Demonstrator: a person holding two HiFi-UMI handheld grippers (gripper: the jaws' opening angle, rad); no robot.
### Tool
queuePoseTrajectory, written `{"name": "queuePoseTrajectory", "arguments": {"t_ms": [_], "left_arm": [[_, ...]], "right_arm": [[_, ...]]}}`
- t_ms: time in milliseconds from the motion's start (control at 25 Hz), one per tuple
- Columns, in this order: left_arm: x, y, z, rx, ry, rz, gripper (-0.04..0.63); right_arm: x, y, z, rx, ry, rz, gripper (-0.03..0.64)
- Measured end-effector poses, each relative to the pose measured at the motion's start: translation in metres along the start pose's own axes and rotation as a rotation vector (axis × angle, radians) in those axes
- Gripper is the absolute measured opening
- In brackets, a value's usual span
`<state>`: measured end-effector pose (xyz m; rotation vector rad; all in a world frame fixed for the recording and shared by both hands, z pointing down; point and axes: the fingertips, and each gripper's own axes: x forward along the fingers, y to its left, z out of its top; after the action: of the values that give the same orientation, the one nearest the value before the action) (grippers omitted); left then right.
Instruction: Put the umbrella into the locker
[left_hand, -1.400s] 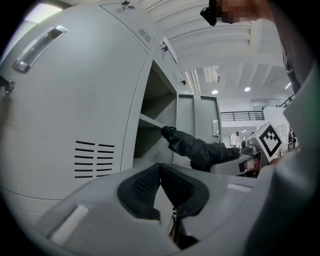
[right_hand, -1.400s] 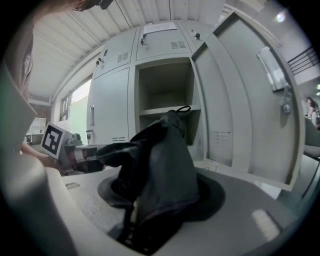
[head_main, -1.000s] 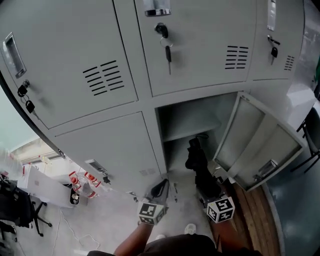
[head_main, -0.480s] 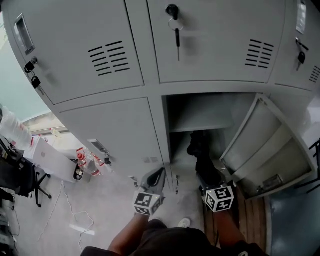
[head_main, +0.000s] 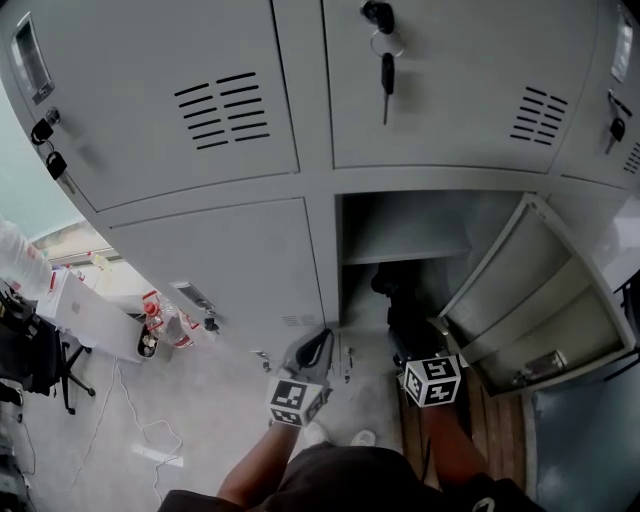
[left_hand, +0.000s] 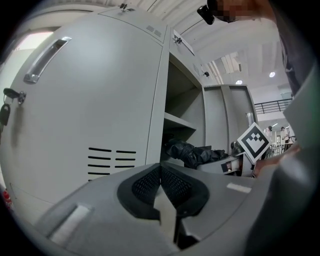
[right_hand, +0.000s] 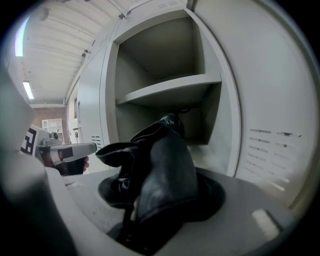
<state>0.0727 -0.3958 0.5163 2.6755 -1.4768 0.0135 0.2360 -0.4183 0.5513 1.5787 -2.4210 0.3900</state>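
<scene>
The black folded umbrella (head_main: 403, 308) is clamped in my right gripper (head_main: 413, 350), and its far end reaches into the open lower locker (head_main: 400, 235). In the right gripper view the umbrella (right_hand: 165, 160) fills the jaws of the right gripper (right_hand: 159, 202) and points at the compartment under the locker's shelf (right_hand: 170, 90). My left gripper (head_main: 312, 352) hangs left of the opening in front of a closed door, shut and empty. The left gripper view shows its pads (left_hand: 172, 186) meeting, with the umbrella (left_hand: 192, 152) beyond.
The locker's door (head_main: 525, 290) stands swung open to the right, close to my right gripper. Keys (head_main: 386, 65) hang from the locker doors above. On the floor at the left are bottles (head_main: 160, 322), a white box (head_main: 95, 312) and a black chair (head_main: 30, 365).
My right gripper has carried the umbrella forward, so its end now lies deeper in the locker opening. The left gripper has stayed about where it was.
</scene>
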Motion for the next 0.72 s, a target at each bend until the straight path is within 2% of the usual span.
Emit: {"name": "queuePoseTrajectory", "arguments": {"t_ms": [200, 440, 600, 720], "left_arm": [[-0.001, -0.001, -0.003, -0.023, 0.022, -0.008, 0.005], [0.006, -0.006, -0.004, -0.011, 0.033, -0.037, 0.005], [0.007, -0.010, -0.005, -0.009, 0.044, -0.051, 0.005], [0.007, -0.013, -0.002, 0.001, 0.024, -0.067, 0.006]], "right_arm": [[0.017, -0.001, 0.011, -0.031, -0.001, -0.009, 0.244], [0.045, -0.011, 0.028, -0.038, -0.005, -0.029, 0.245], [0.070, -0.020, 0.038, -0.040, 0.022, -0.047, 0.244], [0.086, -0.024, 0.045, -0.083, 0.047, -0.055, 0.244]]}}
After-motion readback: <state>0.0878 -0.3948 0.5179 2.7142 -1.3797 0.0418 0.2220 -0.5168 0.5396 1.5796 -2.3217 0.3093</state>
